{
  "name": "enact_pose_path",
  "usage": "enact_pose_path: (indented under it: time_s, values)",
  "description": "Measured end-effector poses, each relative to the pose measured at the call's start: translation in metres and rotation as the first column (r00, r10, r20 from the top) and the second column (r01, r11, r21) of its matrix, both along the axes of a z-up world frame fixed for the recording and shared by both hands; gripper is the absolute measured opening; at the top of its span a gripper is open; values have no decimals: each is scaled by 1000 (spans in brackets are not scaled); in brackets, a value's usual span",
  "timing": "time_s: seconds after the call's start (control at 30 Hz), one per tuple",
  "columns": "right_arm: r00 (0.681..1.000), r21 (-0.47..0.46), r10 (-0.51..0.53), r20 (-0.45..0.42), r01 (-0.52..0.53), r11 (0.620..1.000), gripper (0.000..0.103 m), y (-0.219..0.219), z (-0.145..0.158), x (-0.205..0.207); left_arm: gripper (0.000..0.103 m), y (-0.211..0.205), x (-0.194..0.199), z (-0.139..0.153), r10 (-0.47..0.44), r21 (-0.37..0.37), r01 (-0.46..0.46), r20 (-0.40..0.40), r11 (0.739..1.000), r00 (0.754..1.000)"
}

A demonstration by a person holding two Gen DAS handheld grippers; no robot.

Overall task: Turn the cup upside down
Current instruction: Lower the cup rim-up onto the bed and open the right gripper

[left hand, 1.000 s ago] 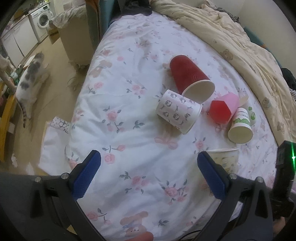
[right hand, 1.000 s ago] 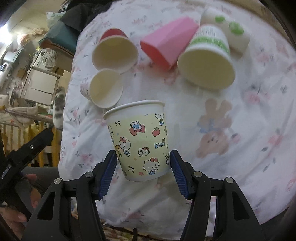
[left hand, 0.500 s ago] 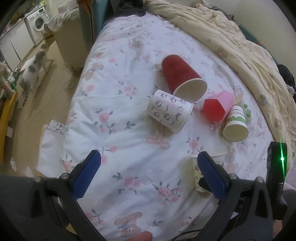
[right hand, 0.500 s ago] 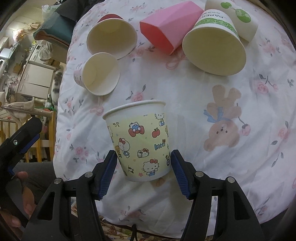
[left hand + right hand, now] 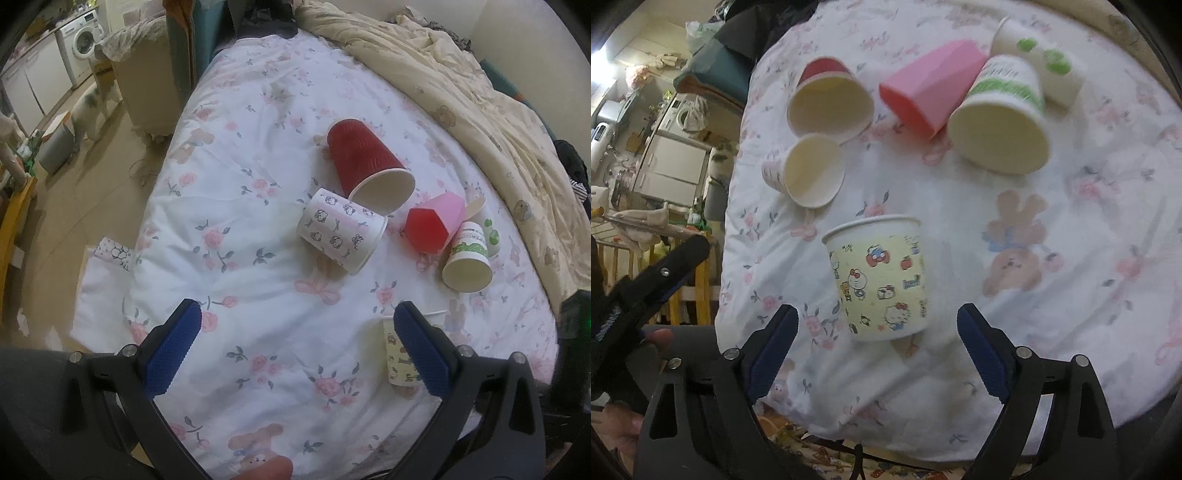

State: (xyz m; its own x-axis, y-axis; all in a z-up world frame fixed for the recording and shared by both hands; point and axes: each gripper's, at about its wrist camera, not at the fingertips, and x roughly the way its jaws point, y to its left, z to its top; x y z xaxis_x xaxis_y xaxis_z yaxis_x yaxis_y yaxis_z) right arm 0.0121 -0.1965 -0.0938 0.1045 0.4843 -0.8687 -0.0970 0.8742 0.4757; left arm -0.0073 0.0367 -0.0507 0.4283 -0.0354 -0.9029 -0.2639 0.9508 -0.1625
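Toppled cups (image 5: 830, 105) crowd behind yellow cup (image 5: 881, 278); bedsheet (image 5: 1071, 295) rightward open.

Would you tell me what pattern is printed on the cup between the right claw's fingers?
Cartoon characters on pale yellow cup, clearest in right wrist view.

Pale yellow cartoon-cat cup (image 5: 881, 278), red ribbed cup (image 5: 364, 157) with cream inside, white cup (image 5: 340, 229) with black animal prints, pink faceted cup (image 5: 437, 223), white green-banded cup (image 5: 469, 256), white bed sheet (image 5: 258, 192) with pink roses, blue claw pads (image 5: 775, 347).
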Motion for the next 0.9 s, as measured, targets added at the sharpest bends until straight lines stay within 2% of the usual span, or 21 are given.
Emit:
enact_pose_path:
  time_s: [0.2, 0.3, 0.43, 0.6, 0.9]
  values:
    - [990, -15, -5, 143, 7, 1000, 90, -17, 45, -5, 103, -3, -3, 9, -19, 5, 18, 35, 1000, 999]
    - [973, -35, -14, 229, 23, 999, 90, -27, 63, -6, 103, -3, -5, 11, -20, 1, 20, 44, 1000, 999]
    - [947, -50, -67, 314, 87, 995, 90, -45, 74, -6, 103, -4, -8, 15, -19, 21, 18, 64, 1000, 998]
    - [939, -70, -155, 306, 185, 980, 90, -65, 62, -5, 103, -5, -11, 13, -21, 44, 18, 68, 999, 997]
    - [929, -132, -200, 313, 251, 959, 90, -89, 59, -5, 103, -32, -3, 4, -69, 58, 70, -18, 996, 997]
